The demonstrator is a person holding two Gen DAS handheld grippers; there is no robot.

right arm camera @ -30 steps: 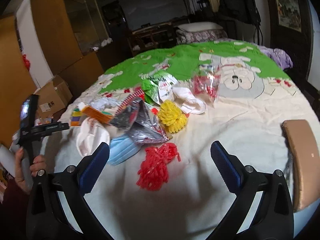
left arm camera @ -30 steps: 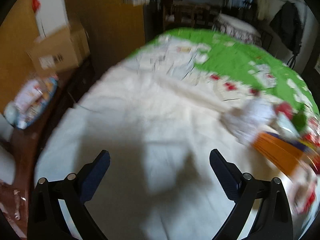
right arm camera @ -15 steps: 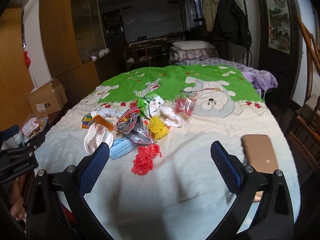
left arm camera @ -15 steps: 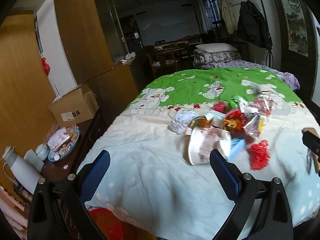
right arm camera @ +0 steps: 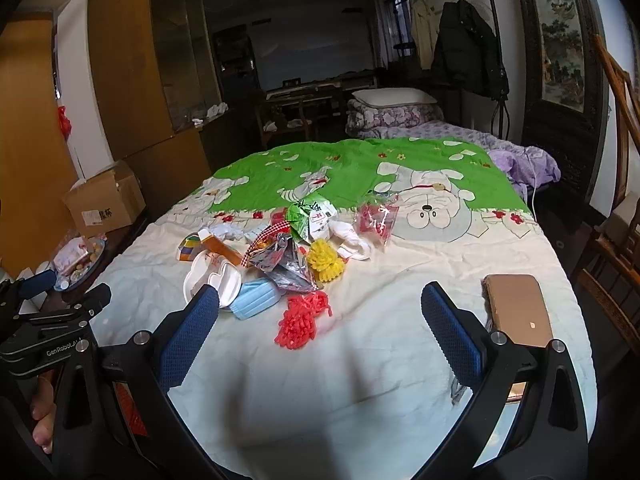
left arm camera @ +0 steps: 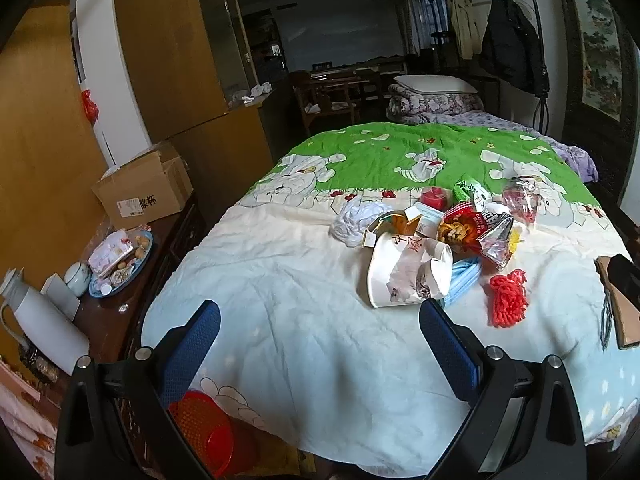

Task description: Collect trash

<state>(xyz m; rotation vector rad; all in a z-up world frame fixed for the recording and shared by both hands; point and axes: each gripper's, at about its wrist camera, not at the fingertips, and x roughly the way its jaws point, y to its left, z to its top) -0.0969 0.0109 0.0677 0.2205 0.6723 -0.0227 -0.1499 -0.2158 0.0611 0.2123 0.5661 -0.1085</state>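
A heap of trash lies mid-bed: crushed white paper cups (left arm camera: 404, 276) (right arm camera: 212, 278), a blue face mask (left arm camera: 464, 280) (right arm camera: 256, 304), a red fuzzy bundle (left arm camera: 506, 298) (right arm camera: 302, 320), a yellow bundle (right arm camera: 326, 260), silver and red snack wrappers (left arm camera: 476, 228) (right arm camera: 280, 258), a green packet (right arm camera: 310, 216) and a clear bag with red bits (right arm camera: 376, 220). A red mesh wastebasket (left arm camera: 204, 428) stands on the floor by the bed's near left corner. My left gripper (left arm camera: 320, 344) and right gripper (right arm camera: 320, 332) hover open before the heap, holding nothing.
The bed (left arm camera: 280, 300) has a cream and green quilt. A tan flat case (right arm camera: 516, 310) lies near its right edge. A side table at left carries a white thermos (left arm camera: 44, 320), a snack plate (left arm camera: 120, 260) and a cardboard box (left arm camera: 144, 188). A wooden chair (right arm camera: 612, 264) stands at right.
Both grippers have drawn back and up from the bed, so the whole heap and the red basket show now. The left view swung from the bare quilt toward the trash. Both stayed open.
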